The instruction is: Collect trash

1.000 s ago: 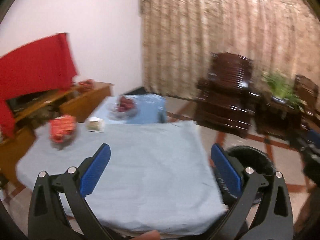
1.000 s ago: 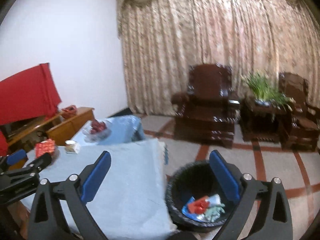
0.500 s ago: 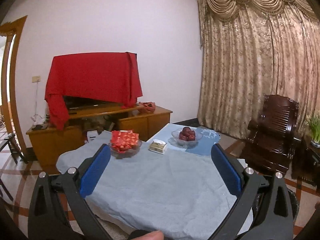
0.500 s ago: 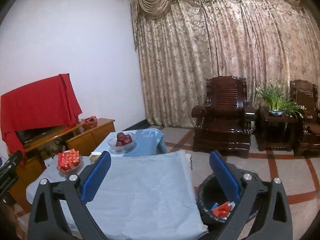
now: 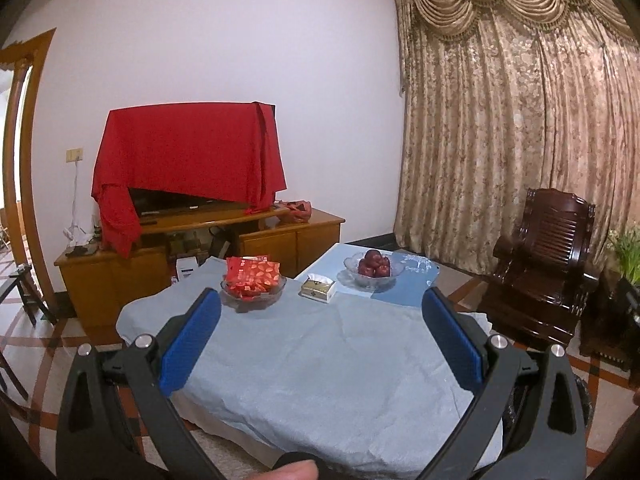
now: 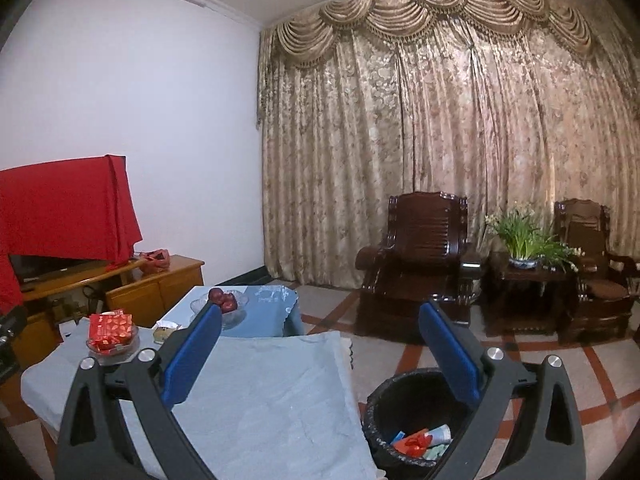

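On the counter (image 5: 320,380) you have two glass bowls (image 5: 253,294) and one tissue box (image 5: 318,288). Your left claw (image 5: 320,336) and right claw (image 6: 320,344) both hang released, empty. The trash (image 6: 416,442) lies in the one black bin (image 6: 396,400) beside the counter.

Two grippers show, the left gripper (image 5: 320,320) and the right gripper (image 6: 320,328), each with two blue pads set wide apart and nothing between them. One table (image 5: 340,380) under a pale blue cloth carries two glass bowls: one bowl of red packets (image 5: 253,280) and one bowl of apples (image 5: 374,267), with about four apples visible. One small tissue box (image 5: 318,288) sits between the bowls. One black trash bin (image 6: 416,420) stands on the floor beside the table, holding several wrappers, too jumbled to count. Two dark wooden armchairs (image 6: 416,256) flank one potted plant (image 6: 524,240). One red cloth (image 5: 188,156) drapes one television
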A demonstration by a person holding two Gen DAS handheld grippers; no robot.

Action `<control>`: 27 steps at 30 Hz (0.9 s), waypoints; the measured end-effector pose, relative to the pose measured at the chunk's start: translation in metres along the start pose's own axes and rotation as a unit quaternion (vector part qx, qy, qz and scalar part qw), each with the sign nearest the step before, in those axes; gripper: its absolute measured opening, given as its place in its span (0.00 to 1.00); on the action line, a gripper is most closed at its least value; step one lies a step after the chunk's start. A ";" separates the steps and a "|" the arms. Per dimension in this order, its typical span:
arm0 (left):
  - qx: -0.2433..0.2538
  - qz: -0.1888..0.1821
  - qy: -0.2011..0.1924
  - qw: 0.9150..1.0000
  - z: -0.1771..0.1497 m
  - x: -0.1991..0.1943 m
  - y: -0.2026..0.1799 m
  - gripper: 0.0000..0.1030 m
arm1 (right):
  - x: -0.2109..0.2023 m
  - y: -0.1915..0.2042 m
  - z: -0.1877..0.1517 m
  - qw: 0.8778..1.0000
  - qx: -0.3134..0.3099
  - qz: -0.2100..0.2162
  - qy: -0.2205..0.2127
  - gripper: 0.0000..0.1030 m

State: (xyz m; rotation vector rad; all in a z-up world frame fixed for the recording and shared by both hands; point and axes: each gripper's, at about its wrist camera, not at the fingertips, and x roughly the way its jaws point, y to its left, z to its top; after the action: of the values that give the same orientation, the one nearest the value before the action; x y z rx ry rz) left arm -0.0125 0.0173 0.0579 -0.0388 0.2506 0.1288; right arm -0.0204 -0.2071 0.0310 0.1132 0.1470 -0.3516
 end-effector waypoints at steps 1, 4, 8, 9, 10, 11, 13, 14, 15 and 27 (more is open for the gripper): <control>-0.003 0.002 -0.002 1.000 -0.001 0.002 -0.001 0.95 | 0.004 0.000 -0.002 1.000 0.001 -0.001 0.002 0.94; -0.012 0.006 -0.001 1.000 -0.004 0.009 -0.001 0.95 | 0.014 0.000 -0.004 1.000 0.009 -0.003 0.007 0.94; -0.009 0.009 0.009 1.000 -0.007 0.023 -0.006 0.95 | 0.023 0.002 -0.009 1.000 0.011 0.000 0.013 0.94; -0.008 0.010 0.011 1.000 -0.008 0.026 -0.007 0.95 | 0.027 0.003 -0.010 1.000 0.011 0.001 0.015 0.94; -0.008 0.009 0.013 1.000 -0.009 0.030 -0.008 0.95 | 0.029 0.004 -0.011 1.000 0.011 0.002 0.018 0.94; -0.008 0.008 0.016 1.000 -0.011 0.031 -0.007 0.95 | 0.034 0.006 -0.012 1.000 0.010 0.004 0.023 0.94; -0.008 0.006 0.023 1.000 -0.012 0.038 -0.010 0.95 | 0.038 0.009 -0.014 1.000 0.009 0.007 0.026 0.94; -0.008 0.007 0.025 1.000 -0.013 0.040 -0.010 0.95 | 0.038 0.009 -0.015 1.000 0.008 0.007 0.026 0.94; -0.009 0.008 0.026 1.000 -0.014 0.042 -0.010 0.95 | 0.040 0.010 -0.017 1.000 0.007 0.006 0.026 0.94; -0.007 0.014 0.035 0.999 -0.018 0.064 -0.010 0.95 | 0.061 0.018 -0.020 0.999 -0.005 0.001 0.035 0.94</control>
State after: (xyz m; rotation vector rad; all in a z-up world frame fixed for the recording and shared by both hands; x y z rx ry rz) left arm 0.0457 0.0147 0.0249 -0.0539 0.3202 0.1576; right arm 0.0398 -0.2076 0.0028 0.1155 0.2186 -0.3449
